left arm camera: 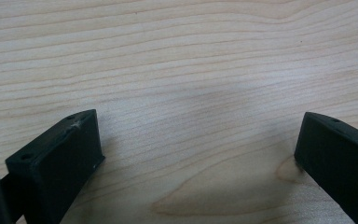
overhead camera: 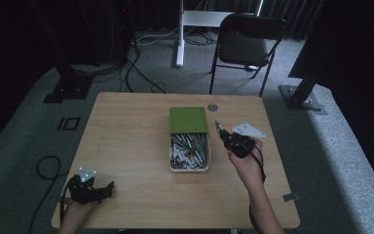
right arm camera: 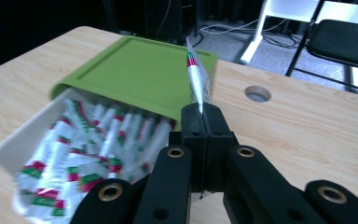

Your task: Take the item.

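A white box (overhead camera: pixel 189 167) (right arm camera: pixel 9 144) with a green lid (overhead camera: pixel 188 120) (right arm camera: pixel 140 74) slid half back stands mid-table, holding several white wrapped packets (overhead camera: pixel 187 148) (right arm camera: pixel 98 140) with red and green marks. My right gripper (overhead camera: pixel 219 130) (right arm camera: pixel 203 112) is just right of the box, shut on one wrapped packet (right arm camera: pixel 196 77) that sticks up from the jaws. My left gripper (overhead camera: pixel 111 186) (left arm camera: pixel 196 154) rests low at the table's front left corner, open, with bare wood between its jaws.
The wooden table (overhead camera: pixel 126 146) has a round cable hole (overhead camera: pixel 212 107) (right arm camera: pixel 257 94) behind the box. A black folding chair (overhead camera: pixel 246 44) and a white desk leg (overhead camera: pixel 180 34) stand beyond the far edge. Cables lie on the floor at left.
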The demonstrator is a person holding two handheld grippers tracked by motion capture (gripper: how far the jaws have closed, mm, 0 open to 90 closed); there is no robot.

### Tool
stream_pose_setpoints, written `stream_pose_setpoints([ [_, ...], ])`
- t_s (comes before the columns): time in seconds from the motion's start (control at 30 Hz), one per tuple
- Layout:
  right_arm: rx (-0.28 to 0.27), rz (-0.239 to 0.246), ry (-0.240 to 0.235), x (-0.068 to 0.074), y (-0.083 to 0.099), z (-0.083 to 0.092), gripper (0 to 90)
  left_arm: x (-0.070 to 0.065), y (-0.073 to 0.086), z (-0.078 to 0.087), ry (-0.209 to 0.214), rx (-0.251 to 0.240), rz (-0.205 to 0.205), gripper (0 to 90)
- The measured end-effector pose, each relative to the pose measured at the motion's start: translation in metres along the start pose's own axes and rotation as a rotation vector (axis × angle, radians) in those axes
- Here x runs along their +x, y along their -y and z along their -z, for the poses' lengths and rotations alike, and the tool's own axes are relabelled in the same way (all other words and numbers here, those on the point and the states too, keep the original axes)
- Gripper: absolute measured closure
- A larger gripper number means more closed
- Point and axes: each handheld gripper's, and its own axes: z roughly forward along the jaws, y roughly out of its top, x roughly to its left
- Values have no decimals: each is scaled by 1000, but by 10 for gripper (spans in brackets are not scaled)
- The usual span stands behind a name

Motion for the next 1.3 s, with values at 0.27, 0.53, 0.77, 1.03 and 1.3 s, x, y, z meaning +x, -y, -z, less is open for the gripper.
stream_pose_setpoints([
  [0.27, 51, -37, 87, -30, 19, -20, 900, 0, 0, 0, 0, 0, 1, 13],
  [0.53, 94, -71, 140, -54, 36, -45, 900, 0, 0, 0, 0, 0, 1, 13],
  [0.77, 114, -115, 188, -73, 44, -64, 900, 0, 0, 0, 0, 0, 1, 13],
  [1.03, 172, -101, 229, -84, 49, -84, 900, 0, 0, 0, 0, 0, 1, 13],
  [1.3, 205, -101, 227, -86, 55, -101, 900, 0, 0, 0, 0, 0, 1, 13],
])
